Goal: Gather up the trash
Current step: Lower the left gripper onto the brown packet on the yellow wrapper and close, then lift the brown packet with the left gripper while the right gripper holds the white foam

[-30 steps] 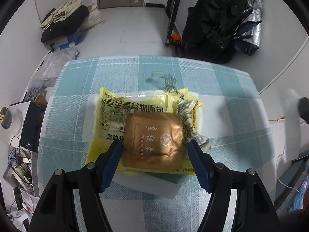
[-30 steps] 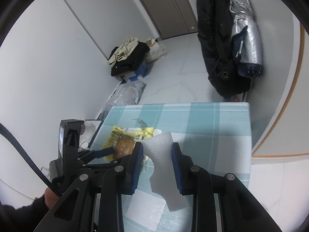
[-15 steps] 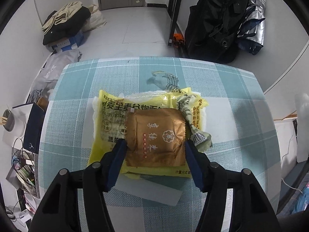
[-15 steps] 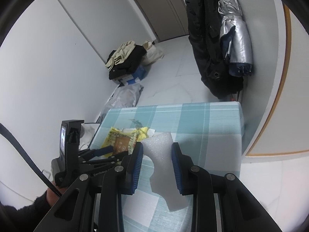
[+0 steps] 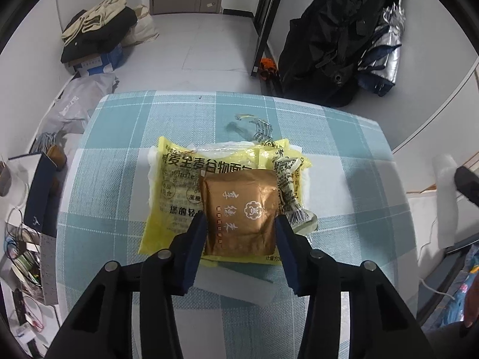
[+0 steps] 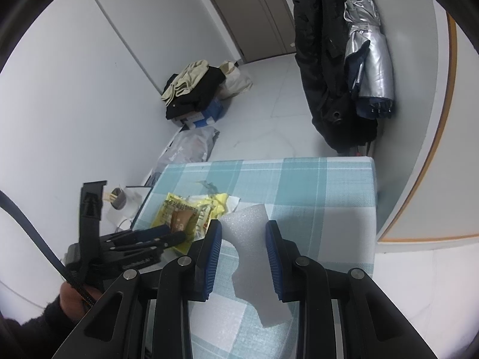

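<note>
A brown foil packet [image 5: 242,212] lies on top of a yellow bread wrapper [image 5: 179,191] on the checked tablecloth [image 5: 125,137]. My left gripper [image 5: 241,233] has its blue pads on both side edges of the brown packet. A crumpled printed wrapper [image 5: 292,191] lies at the packet's right, and a clear wrapper [image 5: 254,125] lies behind the pile. White foam [image 5: 239,284] shows under the pile's near edge. My right gripper [image 6: 244,245] is shut on a white foam piece [image 6: 251,251] above the table's right part. The trash pile [image 6: 185,212] and the left gripper [image 6: 155,236] show in the right wrist view.
The table [image 6: 329,185] ends at a wall on the right. A black coat [image 5: 329,36] and a silver umbrella [image 5: 386,45] hang beyond the far edge. Clothes on boxes [image 5: 95,39] sit on the floor. A cluttered desk [image 5: 24,239] stands to the left.
My left gripper's jaws have narrowed from wide open onto the sides of the brown packet. My right gripper has kept hold of the foam piece with little movement.
</note>
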Demonstrator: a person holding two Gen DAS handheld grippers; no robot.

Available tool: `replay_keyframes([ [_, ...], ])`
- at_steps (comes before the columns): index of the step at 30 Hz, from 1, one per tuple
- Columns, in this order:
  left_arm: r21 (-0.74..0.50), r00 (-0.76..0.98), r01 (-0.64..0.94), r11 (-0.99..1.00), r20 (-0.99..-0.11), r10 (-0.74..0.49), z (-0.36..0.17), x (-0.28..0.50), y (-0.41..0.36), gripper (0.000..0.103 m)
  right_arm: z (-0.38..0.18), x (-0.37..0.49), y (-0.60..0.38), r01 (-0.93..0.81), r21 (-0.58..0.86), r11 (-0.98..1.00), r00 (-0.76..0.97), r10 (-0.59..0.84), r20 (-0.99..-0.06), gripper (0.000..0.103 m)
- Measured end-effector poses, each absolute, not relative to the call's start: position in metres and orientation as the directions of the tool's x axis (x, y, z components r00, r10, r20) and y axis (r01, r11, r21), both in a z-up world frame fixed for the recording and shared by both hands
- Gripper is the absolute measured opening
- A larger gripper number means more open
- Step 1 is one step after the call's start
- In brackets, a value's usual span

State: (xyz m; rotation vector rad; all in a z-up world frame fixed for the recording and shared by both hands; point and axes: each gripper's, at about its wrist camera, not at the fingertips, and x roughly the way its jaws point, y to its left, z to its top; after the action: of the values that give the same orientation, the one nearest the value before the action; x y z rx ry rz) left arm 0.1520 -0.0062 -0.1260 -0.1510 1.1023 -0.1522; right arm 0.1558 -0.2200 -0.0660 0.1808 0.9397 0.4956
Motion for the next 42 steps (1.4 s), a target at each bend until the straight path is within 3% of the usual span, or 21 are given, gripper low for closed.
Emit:
replay_keyframes([
  [3, -0.244, 0.451, 0.046, 0.969, -0.86, -0.238, -0.123, 0.149, 0.0, 0.037, -0.068, 0.157, -0.217, -0.327, 0.352, 0.877, 0.487, 0.475, -0.733, 0.029],
  [6, -0.305, 0.448, 0.046, 0.951, -0.845, -0.292, -0.121, 0.147, 0.005, 0.021, -0.07, 0.157, -0.213, -0.327, 0.343, 0.881, 0.484, 0.468, -0.74, 0.029],
  [17, -0.351, 0.473, 0.085, 0.933, -0.81, -0.348, -0.108, 0.136, 0.009, 0.015, -0.077, 0.154, -0.194, -0.35, 0.295, 0.889, 0.476, 0.44, -0.762, 0.029],
  [25, -0.363, 0.504, 0.117, 0.924, -0.78, -0.371, -0.095, 0.125, 0.017, 0.002, -0.078, 0.154, -0.181, -0.353, 0.281, 0.892, 0.474, 0.429, -0.769, 0.029],
  [37, -0.349, 0.56, 0.108, 0.931, -0.752, -0.347, -0.08, 0.113, 0.031, 0.0, -0.078, 0.148, -0.165, -0.368, 0.273, 0.889, 0.471, 0.432, -0.769, 0.029],
  [39, -0.372, 0.558, 0.098, 0.923, -0.747, -0.36, -0.084, 0.117, 0.033, 0.002, -0.077, 0.147, -0.164, -0.373, 0.27, 0.888, 0.47, 0.432, -0.77, 0.029],
  [41, -0.354, 0.547, 0.101, 0.93, -0.761, -0.349, -0.09, 0.12, 0.029, 0.022, -0.077, 0.145, -0.163, -0.38, 0.265, 0.886, 0.47, 0.431, -0.77, 0.029],
  [42, -0.34, 0.547, 0.098, 0.935, -0.767, -0.336, -0.094, 0.122, 0.025, 0.044, -0.076, 0.144, -0.162, -0.382, 0.262, 0.886, 0.47, 0.431, -0.771, 0.029],
])
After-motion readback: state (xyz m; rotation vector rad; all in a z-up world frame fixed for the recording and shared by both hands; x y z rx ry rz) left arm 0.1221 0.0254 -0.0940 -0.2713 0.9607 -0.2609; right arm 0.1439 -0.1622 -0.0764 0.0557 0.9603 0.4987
